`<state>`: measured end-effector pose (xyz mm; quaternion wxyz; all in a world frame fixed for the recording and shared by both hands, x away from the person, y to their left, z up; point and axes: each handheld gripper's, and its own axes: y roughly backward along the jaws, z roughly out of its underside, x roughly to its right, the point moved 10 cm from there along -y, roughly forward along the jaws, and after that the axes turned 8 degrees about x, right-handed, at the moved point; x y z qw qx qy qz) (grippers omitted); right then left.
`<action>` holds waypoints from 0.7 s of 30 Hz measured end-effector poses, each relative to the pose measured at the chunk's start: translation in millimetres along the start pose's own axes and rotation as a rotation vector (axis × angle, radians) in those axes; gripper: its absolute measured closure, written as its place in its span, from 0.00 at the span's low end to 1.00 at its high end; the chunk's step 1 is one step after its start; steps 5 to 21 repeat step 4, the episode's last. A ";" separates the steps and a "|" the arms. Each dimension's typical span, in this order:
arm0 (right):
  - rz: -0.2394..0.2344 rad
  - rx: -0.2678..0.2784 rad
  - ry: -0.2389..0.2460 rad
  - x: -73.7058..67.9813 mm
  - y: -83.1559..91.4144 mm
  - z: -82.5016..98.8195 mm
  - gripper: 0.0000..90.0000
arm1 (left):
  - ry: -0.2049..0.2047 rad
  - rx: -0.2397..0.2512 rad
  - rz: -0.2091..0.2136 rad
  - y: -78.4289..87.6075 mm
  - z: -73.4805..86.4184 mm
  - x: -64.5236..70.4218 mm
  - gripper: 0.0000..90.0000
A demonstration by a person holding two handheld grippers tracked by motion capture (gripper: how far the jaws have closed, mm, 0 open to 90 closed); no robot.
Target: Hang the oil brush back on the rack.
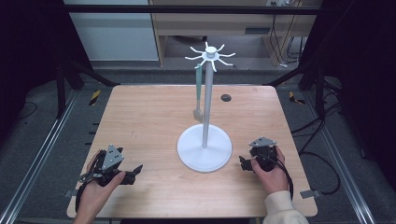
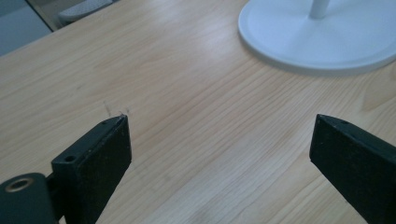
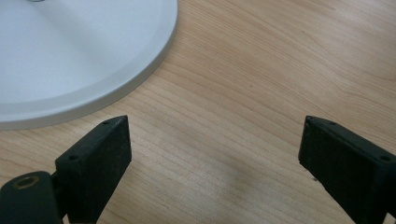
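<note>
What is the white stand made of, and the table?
The white stand looks like painted metal or plastic: smooth, matte, evenly white, with a thin rim on its round base; which one, I cannot tell. The table looks like light wood or wood laminate, with visible grain lines.

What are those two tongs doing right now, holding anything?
Left tongs: open, holding nothing, over bare table.
Right tongs: open, holding nothing, beside the white stand base.

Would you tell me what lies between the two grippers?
In the high view, the white stand's round base lies between left gripper and right gripper.
</note>
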<state>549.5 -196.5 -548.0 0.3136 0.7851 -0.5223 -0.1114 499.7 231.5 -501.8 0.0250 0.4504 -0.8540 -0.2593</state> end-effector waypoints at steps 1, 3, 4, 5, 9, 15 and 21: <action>0.000 0.000 0.000 0.0 -0.1 0.1 0.11 | 0.005 0.001 -0.006 -0.9 2.9 -1.4 0.06; 0.000 0.000 0.000 0.0 -0.1 0.0 0.11 | 0.030 -0.009 -0.001 -3.9 11.4 -2.6 0.06; 0.000 0.001 0.002 0.2 -0.4 -0.2 0.11 | 0.038 -0.013 0.000 -5.5 14.6 -2.8 0.06; 0.000 0.001 0.002 0.2 -0.4 -0.2 0.11 | 0.038 -0.013 0.000 -5.5 14.6 -2.8 0.06; 0.000 0.001 0.002 0.2 -0.4 -0.2 0.11 | 0.038 -0.013 0.000 -5.5 14.6 -2.8 0.06; 0.000 0.001 0.002 0.2 -0.4 -0.2 0.11 | 0.038 -0.013 0.000 -5.5 14.6 -2.8 0.06; 0.000 0.001 0.002 0.2 -0.4 -0.2 0.11 | 0.038 -0.013 0.000 -5.5 14.6 -2.8 0.06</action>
